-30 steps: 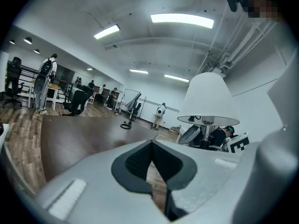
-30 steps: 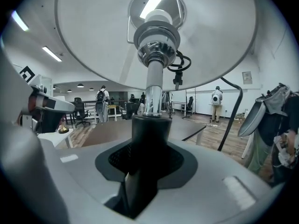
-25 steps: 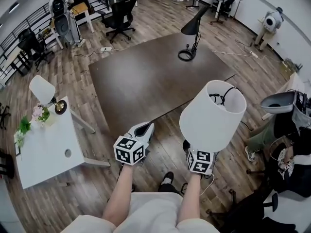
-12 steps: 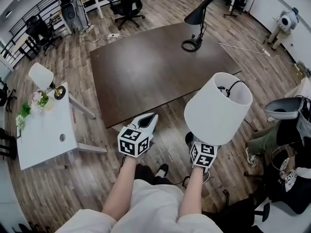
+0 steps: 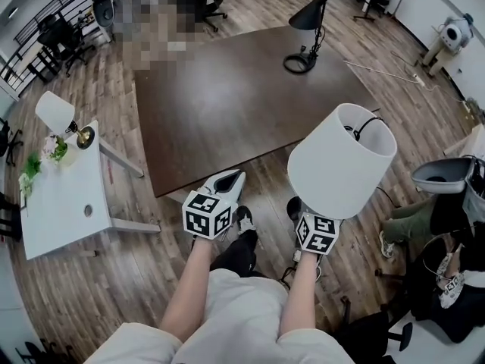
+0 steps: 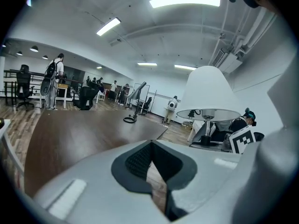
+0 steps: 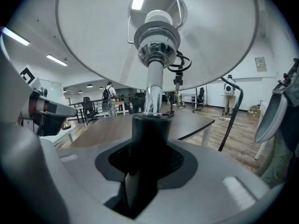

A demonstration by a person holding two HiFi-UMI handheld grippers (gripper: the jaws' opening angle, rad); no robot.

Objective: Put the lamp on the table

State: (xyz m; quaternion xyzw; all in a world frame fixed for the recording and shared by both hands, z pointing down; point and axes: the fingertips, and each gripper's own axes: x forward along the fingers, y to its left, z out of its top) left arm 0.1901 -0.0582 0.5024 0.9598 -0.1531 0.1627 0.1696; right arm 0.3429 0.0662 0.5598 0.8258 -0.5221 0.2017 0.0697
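Just short of the dark surface (image 5: 227,105), the right hand-held gripper (image 5: 297,212) clamps the upright lamp (image 5: 341,169) by its stem; the surface lies straight ahead. The left hand-held gripper (image 5: 229,182) is closed, empty.

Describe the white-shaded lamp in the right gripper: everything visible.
The table lamp with a white, tapered drum shade is carried roughly upright in the air. A chrome stem rises from a black sleeve, which the right gripper clamps. A black cord hangs beside it. Its base is out of view.
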